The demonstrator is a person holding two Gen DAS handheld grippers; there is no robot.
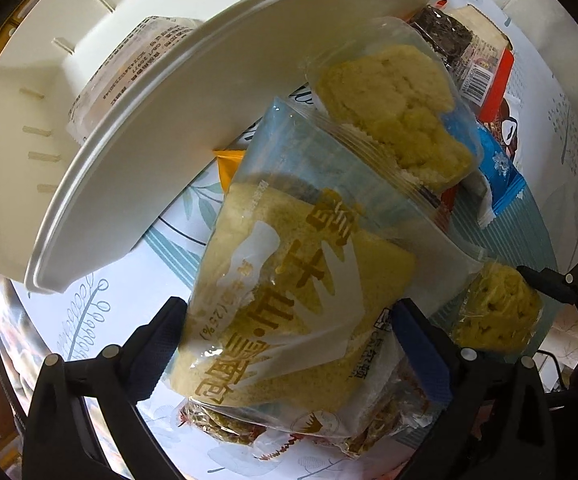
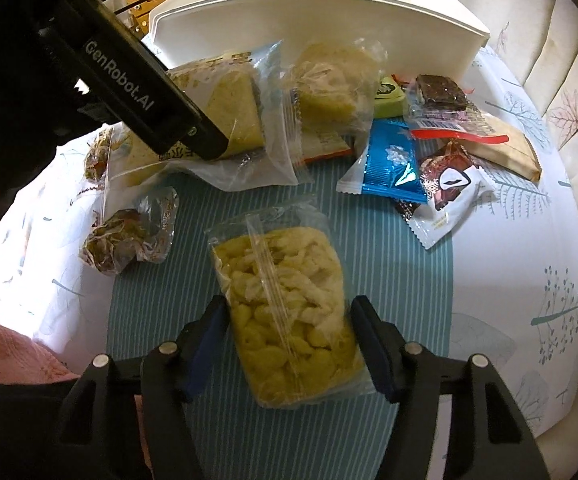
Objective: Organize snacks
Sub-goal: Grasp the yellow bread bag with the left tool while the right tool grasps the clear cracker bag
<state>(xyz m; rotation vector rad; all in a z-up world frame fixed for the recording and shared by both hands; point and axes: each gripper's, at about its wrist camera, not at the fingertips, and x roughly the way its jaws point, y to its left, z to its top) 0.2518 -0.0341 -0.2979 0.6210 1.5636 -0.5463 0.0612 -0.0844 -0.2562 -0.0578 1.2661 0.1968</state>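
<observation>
My left gripper (image 1: 289,320) is shut on a clear-wrapped yellow bread packet with gold lettering (image 1: 289,280), lifted by the rim of the white bin (image 1: 137,168). The same packet (image 2: 229,112) shows in the right wrist view under the left gripper's black body. A wrapped snack (image 1: 137,60) lies inside the bin. My right gripper (image 2: 287,320) is shut on a clear bag of pale yellow puffed snacks (image 2: 285,312) over the striped teal runner (image 2: 389,280). The bin (image 2: 329,28) stands at the back of the table.
Loose snacks lie on the table: a yellow cake pack (image 2: 329,88), a blue wafer pack (image 2: 389,164), a brown-and-white pack (image 2: 449,188), a dark brownie (image 2: 441,94), a green pack (image 2: 387,98), a tan packet (image 2: 505,148) and crinkled clear bags (image 2: 125,236).
</observation>
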